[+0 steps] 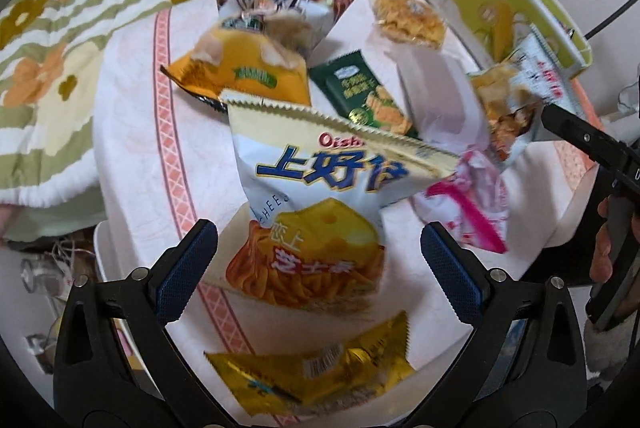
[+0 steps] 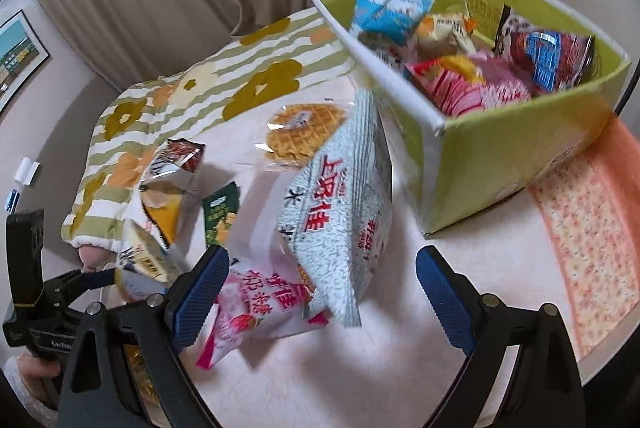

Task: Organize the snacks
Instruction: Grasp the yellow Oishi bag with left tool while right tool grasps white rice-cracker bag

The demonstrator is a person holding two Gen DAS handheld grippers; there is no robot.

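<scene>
Snack packets [image 2: 336,224] lie scattered at six o'clock; the green box [image 2: 500,156], at two o'clock, holds more.

Support is a round white table [image 2: 352,368] covered by a pale pink cloth [image 1: 132,132] with orange patterned bands. A green-striped floral quilt [image 1: 60,40] sits along its far edge, probably draped over it. Lying on the cloth: cheese snack bag [image 1: 316,212], gold packet [image 1: 320,376], yellow bag [image 1: 244,68], dark green wrapper [image 1: 368,96], waffle pack [image 2: 304,136], pale blue rice-cracker bag [image 2: 340,224], pink candy bag [image 2: 256,308]. Green cardboard box [image 2: 500,148] stands on it at the right, filled with packets.
</scene>
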